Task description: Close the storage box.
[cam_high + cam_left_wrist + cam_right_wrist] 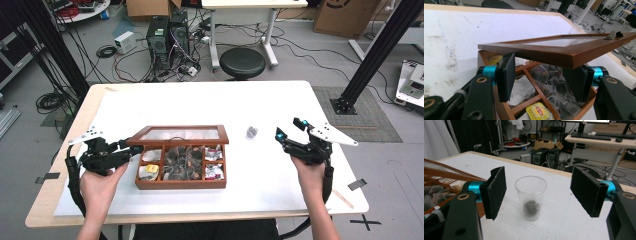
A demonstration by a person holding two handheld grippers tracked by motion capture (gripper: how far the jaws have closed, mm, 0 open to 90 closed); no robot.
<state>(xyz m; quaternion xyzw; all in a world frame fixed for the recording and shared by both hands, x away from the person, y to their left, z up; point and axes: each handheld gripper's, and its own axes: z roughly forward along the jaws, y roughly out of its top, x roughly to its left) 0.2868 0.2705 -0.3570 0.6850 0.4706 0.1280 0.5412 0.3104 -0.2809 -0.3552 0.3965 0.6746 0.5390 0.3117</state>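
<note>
Nearest us, our left gripper (544,80) sits at the wooden tea box (181,181), jaws wide under its half-raised glass lid (564,48) (tea bags (549,80) fill the compartments beneath). Our right gripper (539,192) hangs wide open, empty. Just beyond it stands a clear plastic cup (531,197) on the white table (210,100), beside the box.

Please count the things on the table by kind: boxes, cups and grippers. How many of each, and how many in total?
Box: 1, wooden, lid raised, tea bags inside
Cup: 1, clear plastic, something dark at the bottom
Grippers: 2, left gripper at the box's lid, right gripper open near the cup
Total: 4
</note>
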